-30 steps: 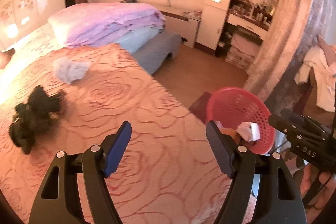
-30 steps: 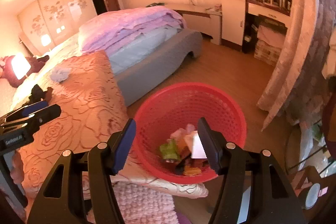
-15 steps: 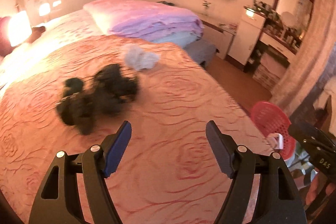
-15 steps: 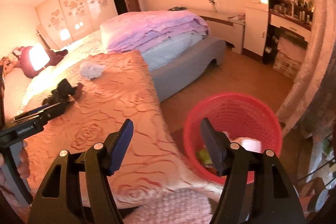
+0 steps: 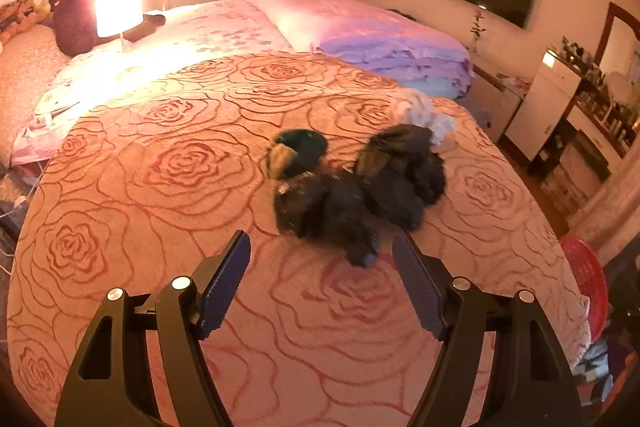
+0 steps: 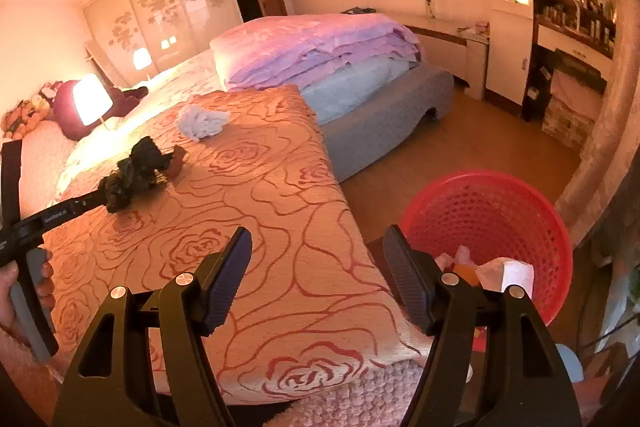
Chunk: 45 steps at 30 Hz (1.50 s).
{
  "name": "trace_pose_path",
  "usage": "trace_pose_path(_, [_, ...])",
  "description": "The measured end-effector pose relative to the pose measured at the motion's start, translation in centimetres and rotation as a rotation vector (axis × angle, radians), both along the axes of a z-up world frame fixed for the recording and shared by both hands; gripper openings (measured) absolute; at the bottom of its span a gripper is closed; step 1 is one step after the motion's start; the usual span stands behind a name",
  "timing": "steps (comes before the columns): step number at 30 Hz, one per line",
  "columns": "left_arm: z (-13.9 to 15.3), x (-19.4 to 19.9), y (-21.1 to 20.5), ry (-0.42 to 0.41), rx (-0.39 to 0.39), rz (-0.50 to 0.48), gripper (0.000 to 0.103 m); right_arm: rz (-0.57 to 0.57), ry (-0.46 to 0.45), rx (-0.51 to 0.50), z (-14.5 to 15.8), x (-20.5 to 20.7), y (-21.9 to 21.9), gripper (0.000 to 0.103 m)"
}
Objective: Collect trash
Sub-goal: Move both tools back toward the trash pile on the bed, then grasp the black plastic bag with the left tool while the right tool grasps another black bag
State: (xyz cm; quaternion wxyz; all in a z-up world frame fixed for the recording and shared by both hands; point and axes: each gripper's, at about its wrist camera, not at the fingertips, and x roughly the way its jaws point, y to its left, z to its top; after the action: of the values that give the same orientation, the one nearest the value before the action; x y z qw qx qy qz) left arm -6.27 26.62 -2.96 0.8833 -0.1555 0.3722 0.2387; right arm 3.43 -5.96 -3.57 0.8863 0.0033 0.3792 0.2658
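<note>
Both grippers level over bedspread [image 5: 160, 227], jaws apart (dark clump [image 5: 352, 187] ahead).

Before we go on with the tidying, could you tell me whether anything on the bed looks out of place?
Yes. A dark crumpled clump lies loose on the rose-patterned bedspread, just ahead of the open left gripper. A pale crumpled wad sits beyond it, nearer the folded purple quilt. Both look like litter, while the red basket stands on the floor.

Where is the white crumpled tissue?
The white crumpled tissue lies on the rose bedspread, just beyond the dark clump, near the folded purple quilt.
</note>
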Motion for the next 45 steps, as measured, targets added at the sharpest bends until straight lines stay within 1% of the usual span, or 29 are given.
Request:
trace_pose_path(9, [-1.1,2.7,2.2,0.024,-0.012,0.006,0.071,-0.001,0.015,-0.008,-0.9,0.3,0.0,0.066])
trace_pose_path(13, [-1.7,3.3,2.3,0.032,0.006,-0.002,0.07,0.0,0.021,-0.014,-1.1,0.4,0.1,0.066])
trace_pose_path(14, [-1.8,3.4,2.4,0.028,0.001,-0.006,0.065,0.001,0.021,-0.016,-1.1,0.5,0.2,0.066])
trace_pose_path(15, [-1.9,3.5,2.4,0.022,-0.009,-0.013,0.057,0.002,0.022,-0.019,-1.2,0.5,0.3,0.066])
trace_pose_path(16, [-2.0,3.5,2.5,0.019,-0.017,-0.022,0.053,0.004,0.023,-0.021,-1.2,0.4,0.4,0.066])
trace_pose_path(18, [-2.0,3.4,2.2,0.013,-0.019,-0.036,0.043,0.008,0.024,-0.027,-1.3,0.5,0.7,0.066])
trace_pose_path(19, [-2.0,3.3,2.1,0.011,-0.015,-0.044,0.041,0.012,0.026,-0.029,-1.3,0.5,0.8,0.066])
trace_pose_path(21, [-2.0,3.1,1.9,0.007,-0.017,-0.057,0.033,0.023,0.025,-0.034,-1.3,0.4,1.3,0.066])
trace_pose_path(23, [-1.9,2.8,1.8,0.002,-0.021,-0.061,0.031,0.035,0.024,-0.035,-1.2,0.3,1.8,0.066])
trace_pose_path(28, [-1.6,1.0,1.7,-0.017,-0.034,-0.052,0.03,0.078,0.007,-0.039,-0.7,0.1,3.7,0.066])
trace_pose_path(33, [-1.3,-1.2,1.4,-0.026,-0.025,-0.023,0.03,0.134,-0.008,-0.059,-0.4,0.1,6.5,0.066])
trace_pose_path(39, [-0.9,-3.3,1.8,-0.041,-0.02,0.021,0.03,0.238,-0.015,-0.078,-0.5,0.0,11.9,0.066])
trace_pose_path(42, [-0.9,-3.9,2.1,-0.047,-0.036,0.03,0.03,0.28,-0.018,-0.081,-0.5,0.0,14.4,0.066])
trace_pose_path(44, [-0.9,-4.1,2.3,-0.053,-0.044,0.033,0.03,0.307,-0.029,-0.085,-0.4,-0.2,16.0,0.069])
trace_pose_path(45, [-0.8,-4.2,2.4,-0.057,-0.047,0.035,0.03,0.32,-0.034,-0.085,-0.3,-0.2,16.9,0.072])
